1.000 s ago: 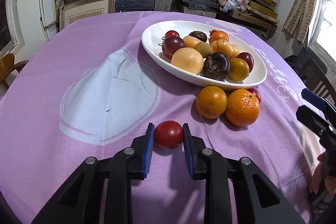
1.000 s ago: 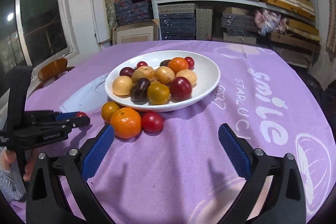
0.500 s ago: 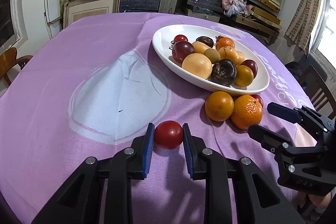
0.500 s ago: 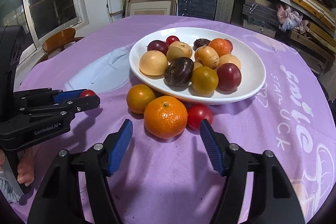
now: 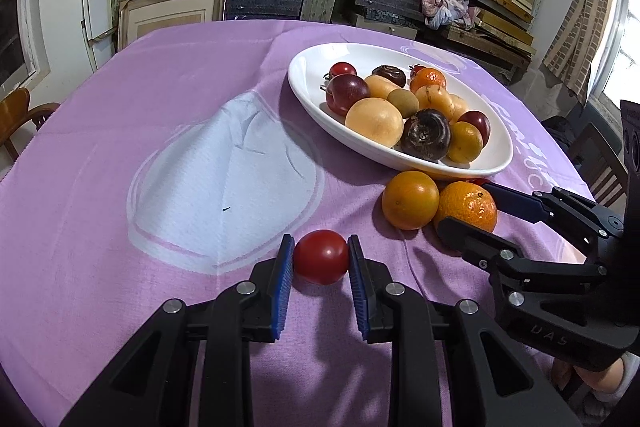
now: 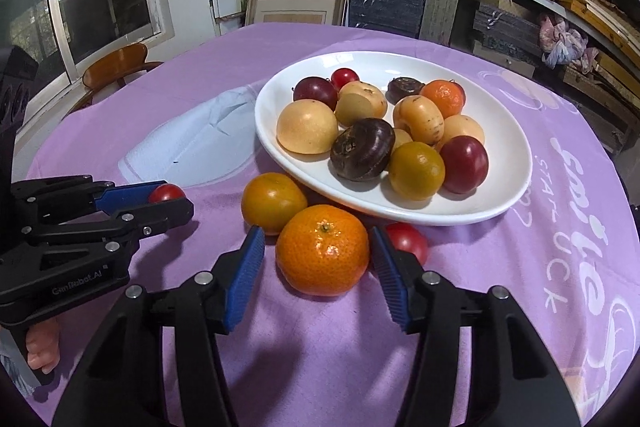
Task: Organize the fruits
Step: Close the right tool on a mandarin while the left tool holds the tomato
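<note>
My left gripper (image 5: 320, 247) is shut on a small red tomato (image 5: 321, 257) resting on the purple cloth; the right wrist view shows that tomato (image 6: 166, 191) at the left. My right gripper (image 6: 318, 247) straddles a bright orange mandarin (image 6: 322, 250). Its jaws are closing, and a thin gap still shows at the left pad. In the left wrist view the right gripper (image 5: 464, 205) flanks the same mandarin (image 5: 466, 205). A white oval bowl (image 6: 500, 211) just behind it holds several mixed fruits.
A yellow-orange citrus (image 6: 273, 202) and a second red tomato (image 6: 408, 239) lie against the bowl beside the mandarin. A pale print marks the cloth (image 5: 224, 179) on the left. A wooden chair (image 6: 120, 63) and stacked shelves stand beyond the table.
My right gripper has come forward and left to the mandarin, and its jaws have narrowed from wide apart to close around it. The left gripper has kept still on the tomato.
</note>
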`<state>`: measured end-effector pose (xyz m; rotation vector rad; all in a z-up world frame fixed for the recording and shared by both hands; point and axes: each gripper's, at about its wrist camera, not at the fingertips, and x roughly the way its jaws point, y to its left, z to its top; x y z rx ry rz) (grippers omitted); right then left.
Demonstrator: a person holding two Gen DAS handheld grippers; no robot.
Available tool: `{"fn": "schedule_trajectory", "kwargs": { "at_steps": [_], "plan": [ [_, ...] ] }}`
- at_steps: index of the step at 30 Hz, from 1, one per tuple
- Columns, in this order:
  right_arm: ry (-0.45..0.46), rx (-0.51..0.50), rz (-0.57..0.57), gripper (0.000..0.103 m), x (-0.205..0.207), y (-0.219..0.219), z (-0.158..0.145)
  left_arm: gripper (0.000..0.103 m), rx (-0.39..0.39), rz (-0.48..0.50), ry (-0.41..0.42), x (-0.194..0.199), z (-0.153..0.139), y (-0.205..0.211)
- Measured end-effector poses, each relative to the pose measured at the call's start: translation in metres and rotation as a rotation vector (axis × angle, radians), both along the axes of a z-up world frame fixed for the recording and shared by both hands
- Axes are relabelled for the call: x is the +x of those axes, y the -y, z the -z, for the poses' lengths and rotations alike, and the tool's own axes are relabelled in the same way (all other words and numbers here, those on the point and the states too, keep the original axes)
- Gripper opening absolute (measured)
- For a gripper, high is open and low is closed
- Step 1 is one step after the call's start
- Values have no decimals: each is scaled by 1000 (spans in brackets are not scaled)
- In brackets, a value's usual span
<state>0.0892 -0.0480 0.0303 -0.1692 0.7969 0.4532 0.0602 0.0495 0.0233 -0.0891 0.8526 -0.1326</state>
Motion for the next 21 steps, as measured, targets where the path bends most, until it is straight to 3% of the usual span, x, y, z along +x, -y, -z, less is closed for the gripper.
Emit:
{"fn": "schedule_trajectory", "kwargs": {
  "at_steps": [10, 21],
  "plan": [
    [-79, 41, 2, 50, 13, 9, 7, 27, 4, -2, -4, 1, 2, 0],
    [-73, 61, -6, 48, -5, 12, 8, 27, -7, 14, -4, 1, 4, 1]
  ]
}}
